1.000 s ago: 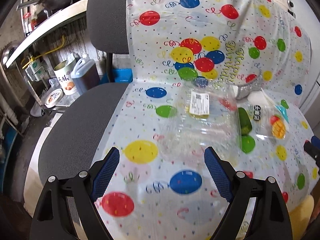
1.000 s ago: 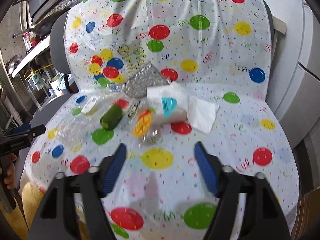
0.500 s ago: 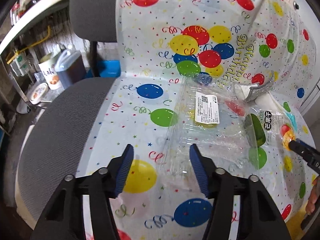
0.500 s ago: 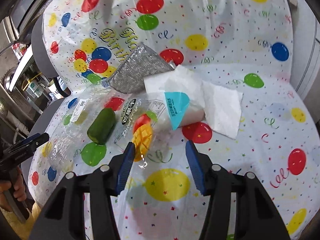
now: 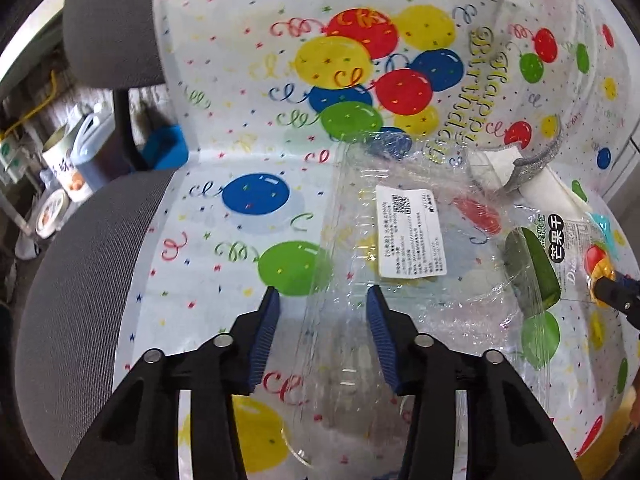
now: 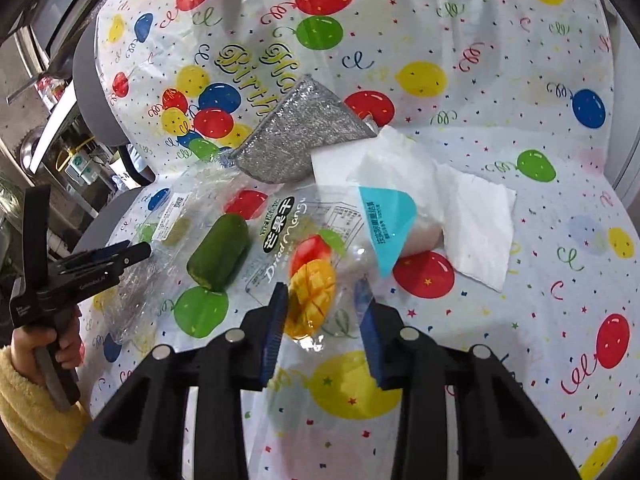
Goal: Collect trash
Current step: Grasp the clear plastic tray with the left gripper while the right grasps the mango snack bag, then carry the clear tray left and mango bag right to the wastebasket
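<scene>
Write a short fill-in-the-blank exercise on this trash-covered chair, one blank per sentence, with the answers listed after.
1. The dried mango bag has the word "Dried ____" printed on it.
2. The white label is stuck on the crumpled ____ plastic wrapper.
3. The sheet over the chair is printed with coloured ____.
4. The silver scouring pad lies behind the white ____ packet.

Answers: Mango; clear; balloons; tissue

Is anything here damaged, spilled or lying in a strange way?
Nothing is spilled or visibly broken. The clear plastic tray with a white label looks crumpled, and a green cylindrical piece lies across it and the transparent dried mango bag. The white paper tissue lies unfolded beside the silver glittery pouch.
</scene>
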The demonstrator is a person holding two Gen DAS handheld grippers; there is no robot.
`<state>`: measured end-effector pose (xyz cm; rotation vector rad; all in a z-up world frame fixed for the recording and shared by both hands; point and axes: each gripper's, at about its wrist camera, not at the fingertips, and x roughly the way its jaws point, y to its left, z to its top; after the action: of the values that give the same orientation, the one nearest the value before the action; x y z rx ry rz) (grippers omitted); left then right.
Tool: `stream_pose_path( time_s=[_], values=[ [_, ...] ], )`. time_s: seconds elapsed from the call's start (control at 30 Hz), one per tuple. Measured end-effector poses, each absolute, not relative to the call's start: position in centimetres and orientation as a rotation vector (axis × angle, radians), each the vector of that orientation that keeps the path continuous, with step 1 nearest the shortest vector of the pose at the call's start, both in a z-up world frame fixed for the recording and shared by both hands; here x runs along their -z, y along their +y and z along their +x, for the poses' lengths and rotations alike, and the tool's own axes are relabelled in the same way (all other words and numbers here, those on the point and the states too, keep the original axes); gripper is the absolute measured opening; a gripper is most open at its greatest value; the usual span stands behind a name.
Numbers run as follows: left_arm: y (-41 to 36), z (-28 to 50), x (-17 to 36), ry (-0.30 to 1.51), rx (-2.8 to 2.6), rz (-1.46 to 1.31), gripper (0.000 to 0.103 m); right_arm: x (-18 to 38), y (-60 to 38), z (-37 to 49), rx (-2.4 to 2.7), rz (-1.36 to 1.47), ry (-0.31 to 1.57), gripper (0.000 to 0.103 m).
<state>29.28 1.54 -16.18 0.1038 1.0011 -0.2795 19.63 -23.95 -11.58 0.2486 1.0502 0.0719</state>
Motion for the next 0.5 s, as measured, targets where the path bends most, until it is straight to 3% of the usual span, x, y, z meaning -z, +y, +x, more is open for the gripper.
stream_pose_path(
  time_s=[0.1, 0.2, 0.5],
  values=[
    [0.8, 28.8, 16.0, 0.991, 0.281, 0.155, 0.023, 10.8, -23.6, 19.3, -0.077, 0.233, 1.036, 0.026],
    [0.6, 28.1, 15.7, 0.994, 0.259, 0.194, 0.015, 9.8, -23.3, 18.7, -0.079, 0.206, 1.01, 0.021],
    [2.9, 22.3, 10.3, 0.847, 0.216, 0.063, 0.009, 5.7, -22.0, 15.1, -0.061, 0.1, 0.853, 0.003]
  ],
)
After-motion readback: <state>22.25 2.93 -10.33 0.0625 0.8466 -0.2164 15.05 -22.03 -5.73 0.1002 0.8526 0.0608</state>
